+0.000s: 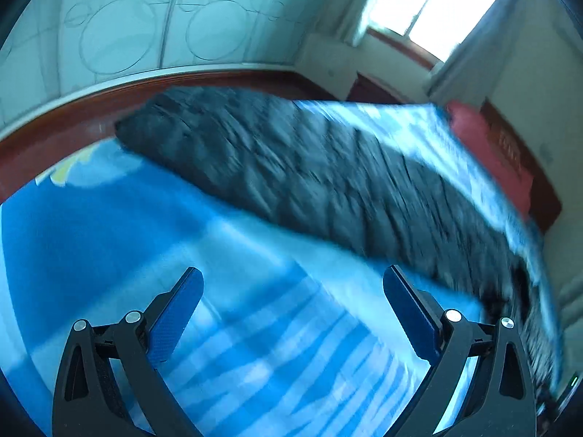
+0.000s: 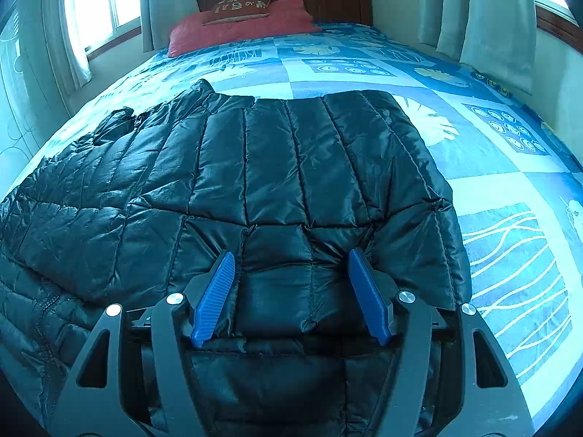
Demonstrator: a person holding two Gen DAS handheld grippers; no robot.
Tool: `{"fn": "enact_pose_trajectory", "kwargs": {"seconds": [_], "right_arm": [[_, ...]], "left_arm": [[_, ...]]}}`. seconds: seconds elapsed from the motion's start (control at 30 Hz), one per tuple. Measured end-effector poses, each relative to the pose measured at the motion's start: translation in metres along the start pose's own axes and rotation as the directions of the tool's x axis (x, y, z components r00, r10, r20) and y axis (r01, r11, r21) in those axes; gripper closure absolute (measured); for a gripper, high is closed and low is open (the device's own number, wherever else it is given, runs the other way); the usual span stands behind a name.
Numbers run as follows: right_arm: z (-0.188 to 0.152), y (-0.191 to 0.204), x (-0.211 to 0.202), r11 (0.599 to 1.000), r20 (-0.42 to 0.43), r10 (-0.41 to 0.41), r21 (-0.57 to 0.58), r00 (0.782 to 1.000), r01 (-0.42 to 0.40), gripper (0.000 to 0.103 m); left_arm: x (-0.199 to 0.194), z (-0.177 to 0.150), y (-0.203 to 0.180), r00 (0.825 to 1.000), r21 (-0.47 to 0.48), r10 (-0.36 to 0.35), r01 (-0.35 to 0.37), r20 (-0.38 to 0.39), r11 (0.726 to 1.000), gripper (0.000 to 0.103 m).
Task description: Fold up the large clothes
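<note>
A black quilted puffer jacket (image 2: 273, 153) lies spread flat across the blue patterned bedsheet (image 2: 492, 145), one sleeve trailing to the left. My right gripper (image 2: 291, 254) points down onto the jacket's near edge. Its blue fingers (image 2: 215, 298) stand apart with a puffy panel of the jacket between them, the fabric creasing at both tips. In the blurred left wrist view the jacket (image 1: 291, 167) runs as a dark band across the bedsheet (image 1: 91, 236). My left gripper (image 1: 291, 271) hangs open over bare sheet, short of the jacket, with nothing between its fingers.
A red pillow (image 2: 240, 25) with a small brown cushion lies against the wooden headboard (image 2: 328, 0). Curtains (image 2: 492, 11) and windows flank the bed. A pale wardrobe (image 1: 145, 29) stands beyond the bed's wooden edge (image 1: 73, 120) in the left wrist view.
</note>
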State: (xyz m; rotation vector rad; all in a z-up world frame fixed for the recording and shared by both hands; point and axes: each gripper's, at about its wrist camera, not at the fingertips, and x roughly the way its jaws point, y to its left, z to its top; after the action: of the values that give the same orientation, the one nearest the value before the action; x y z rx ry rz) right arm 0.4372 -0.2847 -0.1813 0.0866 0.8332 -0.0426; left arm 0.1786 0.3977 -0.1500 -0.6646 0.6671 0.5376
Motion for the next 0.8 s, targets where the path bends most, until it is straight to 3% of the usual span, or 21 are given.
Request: {"fn": "enact_pose_trajectory", "kwargs": {"seconds": [0.23, 0.5, 0.53, 0.57, 0.67, 0.73, 0.8], "right_arm": [[0.0, 0.002, 0.0, 1.0, -0.001, -0.008, -0.009, 1.0, 0.008, 0.038], [0.0, 0.005, 0.0, 1.0, 0.002, -0.019, -0.018, 1.0, 0.019, 0.037], [0.0, 0.005, 0.0, 1.0, 0.003, -0.019, -0.018, 1.0, 0.019, 0.037], [0.0, 0.005, 0.0, 1.0, 0.003, -0.018, -0.017, 1.0, 0.018, 0.037], [0.0, 0.005, 0.0, 1.0, 0.003, -0.019, -0.019, 1.0, 0.019, 0.037], [0.0, 0.004, 0.0, 1.0, 0.002, -0.018, -0.018, 1.0, 0.019, 0.037], [0.0, 0.004, 0.0, 1.0, 0.003, -0.018, -0.018, 1.0, 0.018, 0.037]], "left_arm": [[0.016, 0.045, 0.047, 0.994, -0.207, -0.08, 0.094, 0.076, 0.974, 0.005], [0.012, 0.056, 0.067, 0.972, -0.38, -0.114, 0.187, 0.206, 0.906, 0.007], [0.01, 0.055, 0.068, 0.973, -0.399, -0.09, 0.17, 0.212, 0.901, 0.021], [0.01, 0.054, 0.07, 0.977, -0.427, -0.059, 0.144, 0.206, 0.892, 0.043], [0.013, 0.049, 0.082, 0.981, -0.499, -0.037, 0.129, 0.19, 0.857, 0.078], [0.014, 0.05, 0.084, 0.982, -0.52, -0.031, 0.126, 0.187, 0.845, 0.088], [0.013, 0.054, 0.078, 0.983, -0.506, -0.012, 0.105, 0.183, 0.856, 0.093]]}}
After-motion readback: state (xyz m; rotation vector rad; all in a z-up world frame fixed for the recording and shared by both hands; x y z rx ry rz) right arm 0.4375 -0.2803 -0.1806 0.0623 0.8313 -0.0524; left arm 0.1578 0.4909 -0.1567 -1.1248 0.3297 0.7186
